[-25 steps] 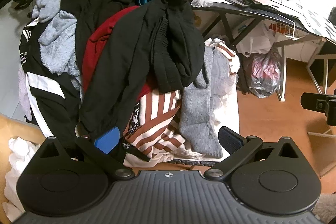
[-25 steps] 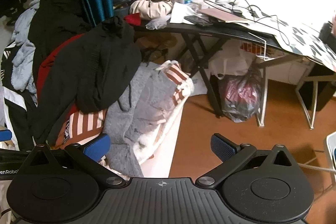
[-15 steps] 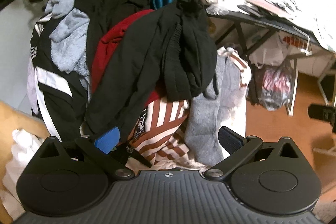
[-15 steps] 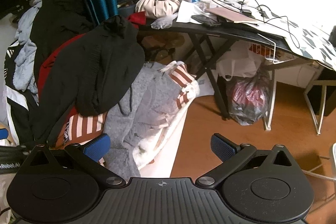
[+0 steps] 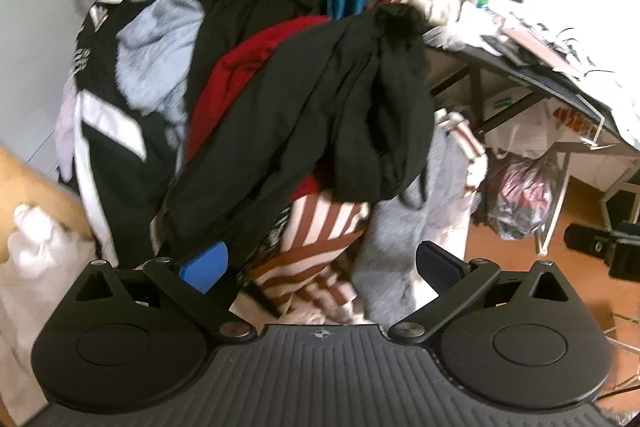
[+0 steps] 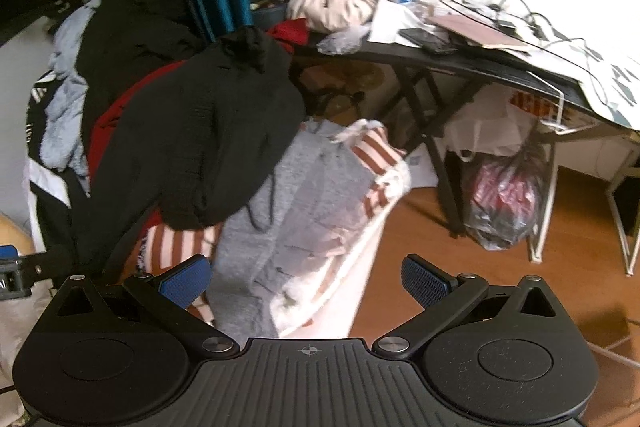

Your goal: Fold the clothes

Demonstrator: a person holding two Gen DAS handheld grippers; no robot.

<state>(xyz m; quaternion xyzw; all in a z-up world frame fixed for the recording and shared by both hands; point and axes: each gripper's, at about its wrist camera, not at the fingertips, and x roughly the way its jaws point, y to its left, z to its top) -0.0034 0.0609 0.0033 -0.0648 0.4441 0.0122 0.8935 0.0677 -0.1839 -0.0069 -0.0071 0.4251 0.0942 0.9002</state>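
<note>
Both grippers — left gripper [image 5: 320, 263], right gripper [image 6: 306, 281] — gape wide and empty at frame bottom, facing the clothes heap [image 5: 304, 115].

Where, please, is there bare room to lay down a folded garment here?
Bare wood floor lies between the clothes pile and the bag under the desk. The desk top is packed with bottles, cables and papers. A pale bare strip shows left of the pile.

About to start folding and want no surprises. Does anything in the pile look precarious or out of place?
Yes. The black knit garment is draped over the top of the heap, hanging off the red one. The grey sweater and striped top spill toward the wooden floor.
</note>
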